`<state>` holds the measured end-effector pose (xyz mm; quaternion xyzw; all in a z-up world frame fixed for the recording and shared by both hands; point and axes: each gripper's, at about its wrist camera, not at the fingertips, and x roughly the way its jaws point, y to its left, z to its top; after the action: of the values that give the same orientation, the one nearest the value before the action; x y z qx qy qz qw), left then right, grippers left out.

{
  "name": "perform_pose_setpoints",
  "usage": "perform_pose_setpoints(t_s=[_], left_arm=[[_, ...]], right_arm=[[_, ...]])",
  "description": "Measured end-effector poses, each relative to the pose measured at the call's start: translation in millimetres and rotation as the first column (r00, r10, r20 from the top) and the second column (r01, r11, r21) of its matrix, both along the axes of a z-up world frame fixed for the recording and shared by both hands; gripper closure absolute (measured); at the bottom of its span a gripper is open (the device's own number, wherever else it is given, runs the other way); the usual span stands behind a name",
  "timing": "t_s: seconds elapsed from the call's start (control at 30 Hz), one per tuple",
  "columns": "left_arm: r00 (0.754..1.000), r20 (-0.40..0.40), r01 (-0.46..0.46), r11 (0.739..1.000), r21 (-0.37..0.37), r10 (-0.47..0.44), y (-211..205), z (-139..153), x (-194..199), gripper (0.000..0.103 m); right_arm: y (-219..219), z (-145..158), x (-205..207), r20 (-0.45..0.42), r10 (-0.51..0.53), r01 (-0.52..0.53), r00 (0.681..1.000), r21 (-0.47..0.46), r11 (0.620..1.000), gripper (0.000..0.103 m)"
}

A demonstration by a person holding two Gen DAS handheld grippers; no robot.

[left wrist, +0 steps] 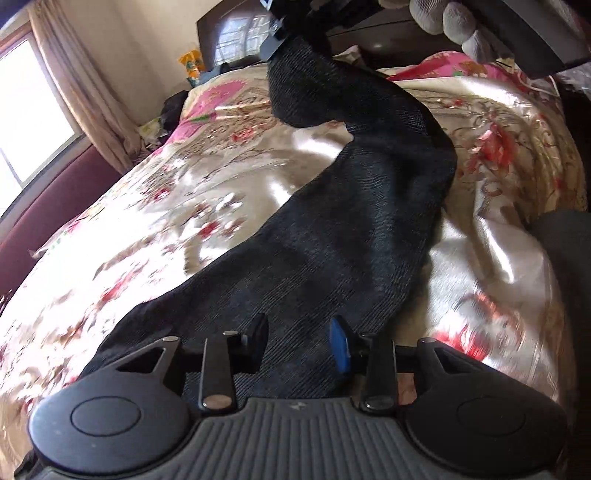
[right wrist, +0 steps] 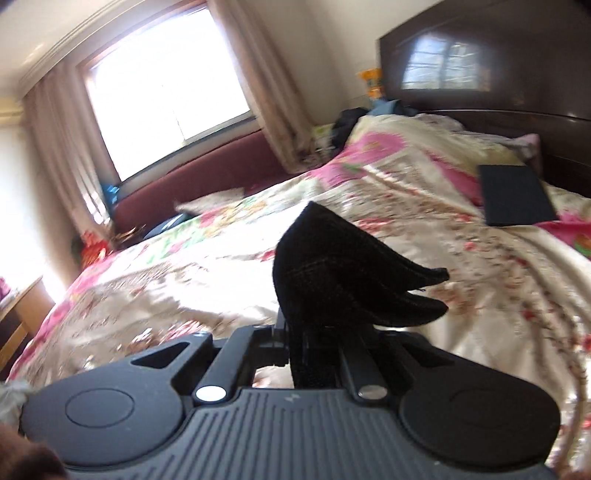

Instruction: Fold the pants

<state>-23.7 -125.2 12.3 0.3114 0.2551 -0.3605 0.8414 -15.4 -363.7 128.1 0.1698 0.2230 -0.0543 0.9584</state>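
Note:
Black pants [left wrist: 351, 221] stretch in a long strip across the flowered bed cover [left wrist: 166, 229]. The near end lies at my left gripper [left wrist: 299, 338], whose black and blue fingers stand apart with the cloth between and under them, not pressed. The far end is lifted off the bed by my right gripper [left wrist: 275, 48], held by a gloved hand [left wrist: 443, 18]. In the right wrist view a bunched fold of the pants [right wrist: 332, 266] sticks out of the right gripper [right wrist: 306, 332], which is shut on it; the cloth hides its fingertips.
A flat black rectangular thing [right wrist: 517, 195] lies on the bed cover [right wrist: 424, 236] near the dark headboard [right wrist: 480, 55]. Beyond the bed's far side are a maroon padded bench [right wrist: 192, 181], a curtained window [right wrist: 166, 81] and small clutter, with an orange packet [right wrist: 371, 83] in the corner.

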Motion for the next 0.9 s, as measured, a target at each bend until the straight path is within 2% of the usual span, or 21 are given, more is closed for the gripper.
perform_pose_setpoints(t_s=[0.07,0.17,0.27,0.4,0.47,0.57,0.63,0.73,0.9], left_arm=[[0.998,0.004,-0.060,0.998,-0.008,0.060,29.1,3.3,0.9,0.051],[0.987,-0.006,-0.162,0.986,-0.031,0.162,73.6,8.0,4.4,0.049],[0.965,-0.013,-0.264,0.964,-0.039,0.263,113.1,6.6,5.1,0.047],[0.926,-0.061,-0.377,0.921,-0.098,0.372,151.6,-0.3,6.6,0.045],[0.909,-0.104,-0.415,0.897,-0.153,0.402,165.4,-1.7,6.8,0.044],[0.902,-0.135,-0.430,0.881,-0.198,0.411,174.7,-1.4,8.9,0.043],[0.903,-0.126,-0.430,0.877,-0.213,0.412,179.3,-2.1,11.2,0.043],[0.900,-0.154,-0.435,0.867,-0.243,0.408,186.7,-2.7,13.7,0.043],[0.880,-0.194,-0.473,0.836,-0.278,0.433,207.5,0.4,15.8,0.043]], right_arm=[[45.1,-4.7,19.3,-0.036,0.118,-0.120,0.992,-0.063,0.991,0.096],[125.3,-15.3,40.4,-0.092,0.310,-0.322,0.946,-0.186,0.928,0.096],[197.4,-33.1,56.2,-0.154,0.467,-0.490,0.871,-0.199,0.848,0.096],[275.1,-72.2,59.2,-0.272,0.569,-0.629,0.776,-0.254,0.735,0.096],[299.4,-89.7,58.1,-0.329,0.575,-0.660,0.749,-0.283,0.696,0.096],[313.8,-100.9,52.3,-0.381,0.556,-0.670,0.739,-0.328,0.666,0.095],[313.6,-96.5,54.6,-0.390,0.542,-0.661,0.745,-0.320,0.678,0.095],[316.0,-81.9,56.2,-0.378,0.523,-0.641,0.764,-0.350,0.683,0.096],[340.1,-65.7,67.2,-0.321,0.537,-0.625,0.780,-0.354,0.696,0.096]])
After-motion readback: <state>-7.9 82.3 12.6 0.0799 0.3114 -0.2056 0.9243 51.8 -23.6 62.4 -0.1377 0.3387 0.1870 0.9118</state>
